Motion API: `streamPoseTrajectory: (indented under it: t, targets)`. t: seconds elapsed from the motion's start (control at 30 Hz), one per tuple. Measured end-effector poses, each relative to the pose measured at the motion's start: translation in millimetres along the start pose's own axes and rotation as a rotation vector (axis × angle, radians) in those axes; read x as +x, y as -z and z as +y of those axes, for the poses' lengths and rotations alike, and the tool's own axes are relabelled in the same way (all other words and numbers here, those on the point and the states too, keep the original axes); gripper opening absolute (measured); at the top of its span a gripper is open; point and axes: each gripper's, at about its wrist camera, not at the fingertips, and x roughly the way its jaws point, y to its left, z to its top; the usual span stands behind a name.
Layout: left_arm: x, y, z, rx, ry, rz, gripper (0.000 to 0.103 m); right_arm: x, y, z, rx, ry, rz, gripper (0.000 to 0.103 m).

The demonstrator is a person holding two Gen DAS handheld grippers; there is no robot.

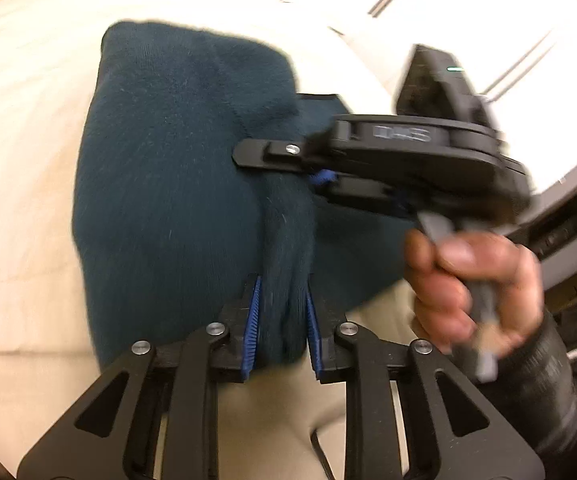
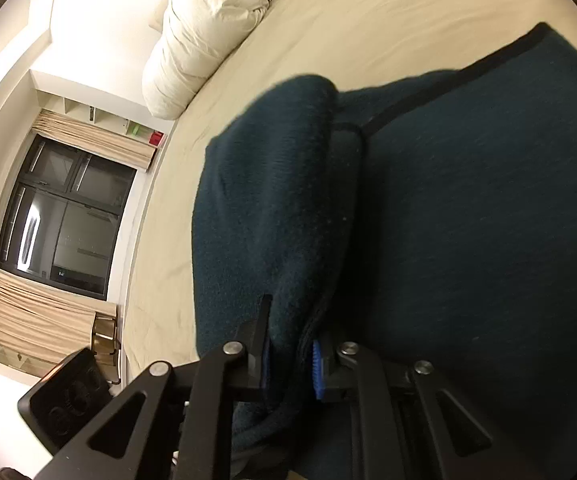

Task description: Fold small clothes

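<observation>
— While the teal garment is lying bunched on the bed, what are you gripping?

— My left gripper is pinching a fold; my right gripper is clamping its hem.

Overexposed glare upper right; possibly motion blur; fisheye-warped edges.

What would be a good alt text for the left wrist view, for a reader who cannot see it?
The left tool pinches a fold of a dark teal garment lying on a cream bed. To the right, a hand holds the right tool, also shut on the garment's edge.
</observation>
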Motion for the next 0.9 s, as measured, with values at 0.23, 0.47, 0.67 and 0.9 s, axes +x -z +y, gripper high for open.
streamPoseTrajectory:
  t: [0.23, 0.47, 0.67, 0.9]
  targets:
    - [-44.2, -14.2, 1.4, -0.016, 0.084, -0.097, 0.020, -34.8, -6.8, -7.1, -0.043, 0.028, -0.063, 0.015]
    - [-28.5, -28.0, -4.0, -0.013, 0.061, -0.093, 0.020, -85.1, -23.0, -22.9, -0.098, 0.110, -0.116, 0.015]
    - [-10.9, -25.2, -4.1, 0.006, 0.058, -0.047, 0.020, -97.5, -30.4, -60.0, -0.059, 0.159, -0.111, 0.015]
    - [-28.9, -36.9, 4.2, 0.022, 0.048, -0.032, 0.020, -112.3, -32.5, -72.4, -0.078, 0.162, -0.120, 0.015]
